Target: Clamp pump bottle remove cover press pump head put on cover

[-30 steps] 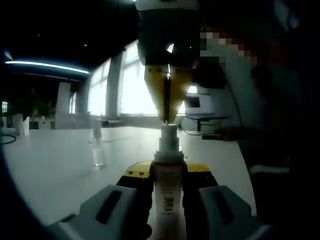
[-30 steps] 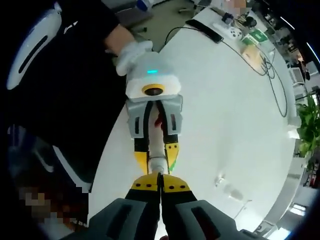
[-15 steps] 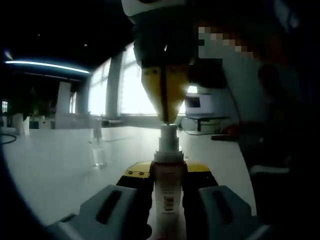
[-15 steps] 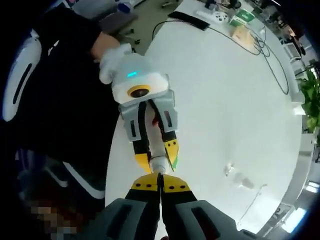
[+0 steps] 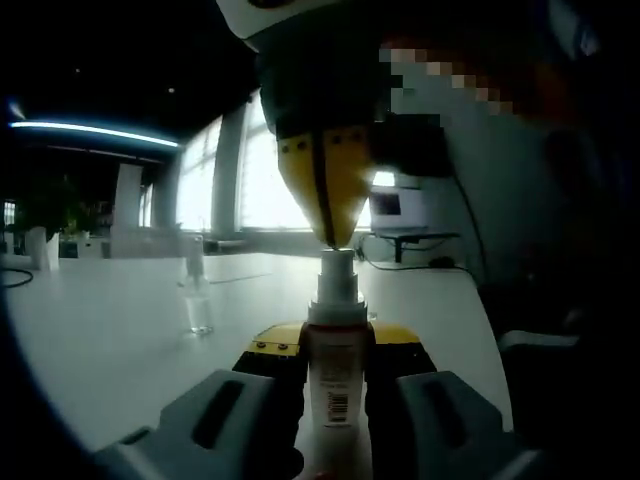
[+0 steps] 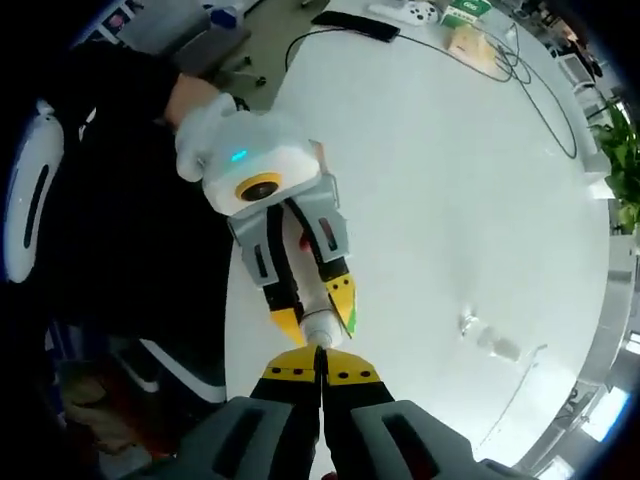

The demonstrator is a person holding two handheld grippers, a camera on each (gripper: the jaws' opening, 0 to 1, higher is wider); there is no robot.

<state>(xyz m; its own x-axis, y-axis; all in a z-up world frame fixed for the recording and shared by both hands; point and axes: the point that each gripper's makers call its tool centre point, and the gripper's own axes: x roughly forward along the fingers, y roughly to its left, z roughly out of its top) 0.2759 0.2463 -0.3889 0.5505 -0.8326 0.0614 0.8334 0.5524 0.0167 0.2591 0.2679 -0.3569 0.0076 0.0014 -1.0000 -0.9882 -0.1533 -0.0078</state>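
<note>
A white pump bottle [image 5: 334, 385] with a barcode stands upright, with my left gripper [image 5: 333, 338] shut on its body. From above, my right gripper [image 5: 335, 238] comes down shut, its yellow tips touching the top of the pump head [image 5: 337, 268]. In the right gripper view, my right gripper [image 6: 320, 360] points down at the pump head [image 6: 320, 328], which sits between the yellow tips of my left gripper [image 6: 318, 316]. The clear cover [image 5: 197, 300] stands apart on the white table [image 5: 110, 340]; the cover [image 6: 490, 338] also shows off to the right.
A gloved hand [image 6: 205, 130] holds the left gripper at the table's near edge. Cables [image 6: 520, 70] and small boxes [image 6: 470, 35] lie at the table's far end. A monitor [image 5: 398, 205] stands beyond the table by bright windows [image 5: 270, 170].
The right gripper has tilted and swung a little, so its view has shifted. Its shut tips stay on the pump head, and the bottle stays clamped in the left gripper.
</note>
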